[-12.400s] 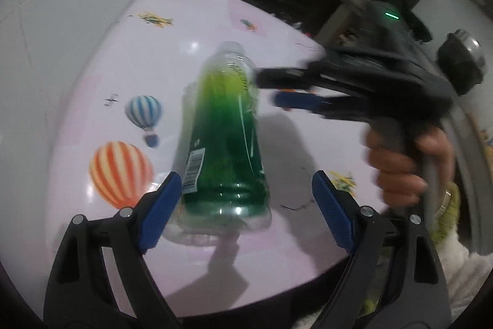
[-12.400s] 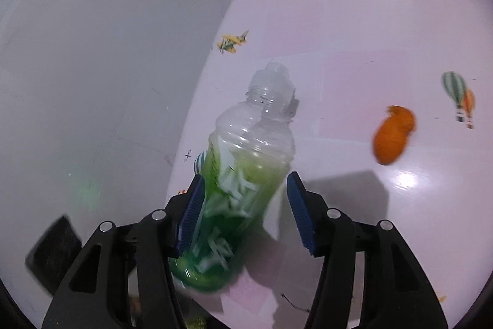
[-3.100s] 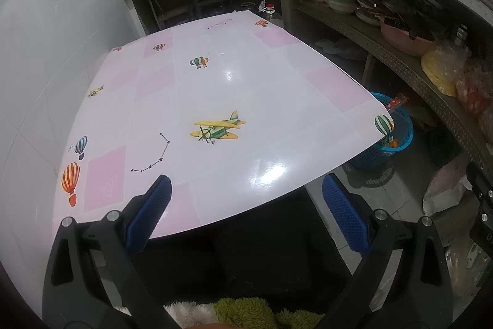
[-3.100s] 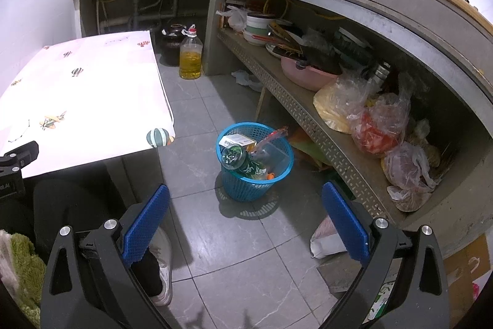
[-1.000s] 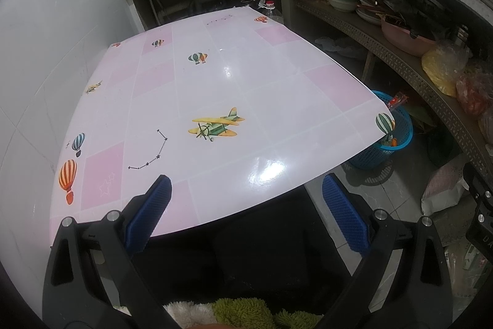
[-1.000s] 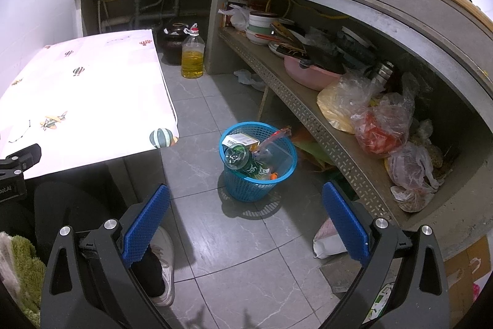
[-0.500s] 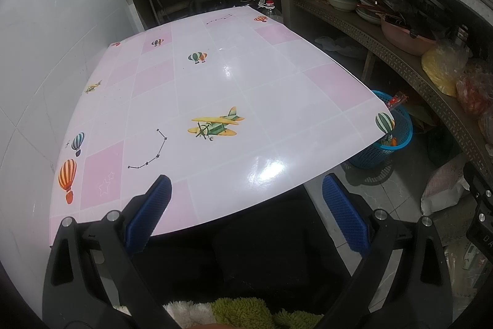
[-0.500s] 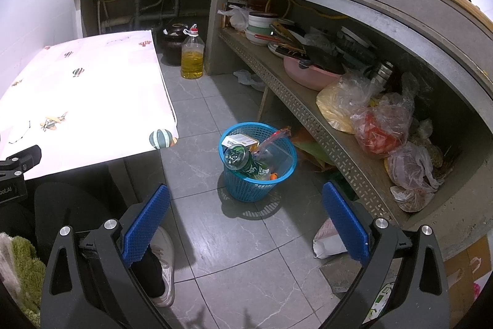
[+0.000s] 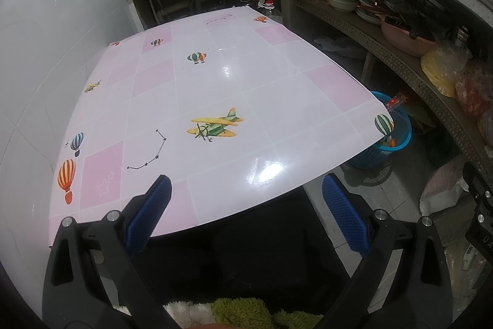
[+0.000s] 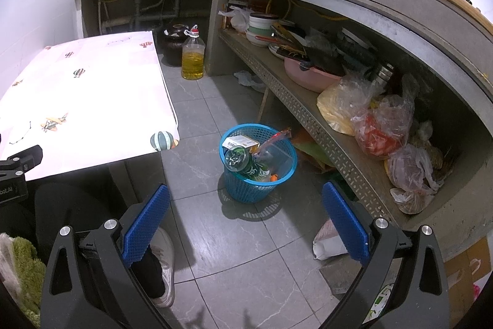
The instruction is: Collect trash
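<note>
Both the left gripper [image 9: 246,202] and right gripper [image 10: 246,210] are spread wide and hold nothing, because the bottle [image 10: 246,164] lies in the blue basket [image 10: 243,193] beside the table [image 9: 277,88], with collection apparently complete.

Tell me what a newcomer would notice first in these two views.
Most striking is the blue basket on the grey tiled floor between the table and the shelf, holding a green bottle and other trash. Next comes the glossy pink table printed with balloons and a yellow plane, with no loose items on it. Both the left gripper and the right gripper have their jaws wide apart and hold nothing.
</note>
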`<state>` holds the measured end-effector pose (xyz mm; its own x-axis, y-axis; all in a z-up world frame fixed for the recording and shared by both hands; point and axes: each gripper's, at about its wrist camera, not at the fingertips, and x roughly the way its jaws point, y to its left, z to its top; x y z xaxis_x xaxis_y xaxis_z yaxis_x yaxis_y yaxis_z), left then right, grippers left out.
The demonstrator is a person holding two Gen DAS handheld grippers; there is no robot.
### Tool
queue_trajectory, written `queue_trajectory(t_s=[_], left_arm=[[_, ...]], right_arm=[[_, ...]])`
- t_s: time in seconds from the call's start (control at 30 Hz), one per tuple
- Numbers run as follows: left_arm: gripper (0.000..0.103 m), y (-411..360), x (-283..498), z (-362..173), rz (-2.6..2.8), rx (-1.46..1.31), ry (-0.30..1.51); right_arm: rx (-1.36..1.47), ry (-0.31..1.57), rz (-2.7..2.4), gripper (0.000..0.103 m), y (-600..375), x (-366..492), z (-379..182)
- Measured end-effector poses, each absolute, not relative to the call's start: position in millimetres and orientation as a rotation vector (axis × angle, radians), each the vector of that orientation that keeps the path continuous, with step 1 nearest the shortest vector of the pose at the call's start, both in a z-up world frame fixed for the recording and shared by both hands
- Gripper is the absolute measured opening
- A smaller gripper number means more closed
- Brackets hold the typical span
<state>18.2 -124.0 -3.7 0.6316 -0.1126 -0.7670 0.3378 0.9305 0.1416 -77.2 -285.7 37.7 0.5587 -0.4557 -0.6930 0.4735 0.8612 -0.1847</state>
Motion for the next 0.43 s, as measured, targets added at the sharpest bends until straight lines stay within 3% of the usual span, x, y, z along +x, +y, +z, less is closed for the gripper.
queue_trajectory(t_s=[0.43], left_arm=[[0.094,-127.8,16.9,-1.6,-0.261,0.272,0.856]], right_arm=[[0.023,0.808,-0.548,0.096,-283.2,-75.0,38.2]])
